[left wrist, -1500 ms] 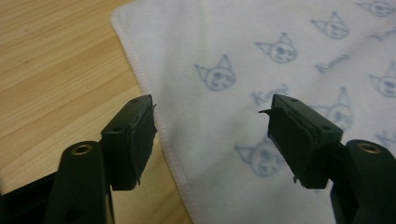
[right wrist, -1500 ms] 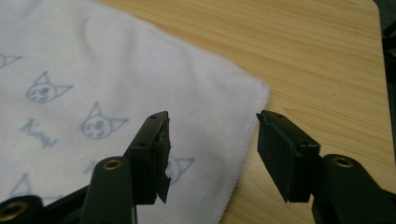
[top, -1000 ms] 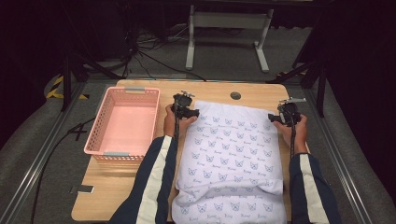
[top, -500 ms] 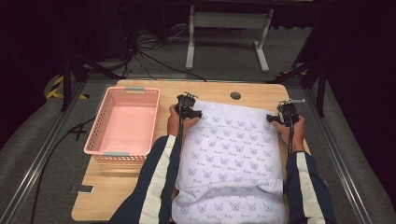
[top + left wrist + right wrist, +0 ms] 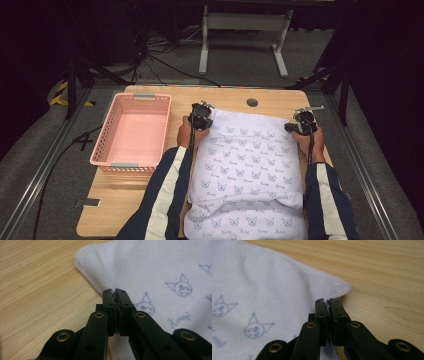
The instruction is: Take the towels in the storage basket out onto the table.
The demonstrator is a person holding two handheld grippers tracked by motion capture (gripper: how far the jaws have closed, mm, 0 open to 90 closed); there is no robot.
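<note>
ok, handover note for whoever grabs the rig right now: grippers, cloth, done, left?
Left gripper: shut on the white printed towel, at its far left corner.
Right gripper: shut on the towel's far right corner.
Towel lies spread along the wooden table, its near end folded over and hanging at the table's near edge. Pink basket sits to its left, with nothing in it.
Done: both far corners gripped.
Left: probably fold the towel, then perhaps put it in the basket.

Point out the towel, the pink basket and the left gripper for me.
towel [image 5: 247, 165], high view, middle of the printed cloth.
pink basket [image 5: 150, 96], high view, far rim.
left gripper [image 5: 114, 293], left gripper view, jaw tips shut on the towel's edge near a corner.
</note>
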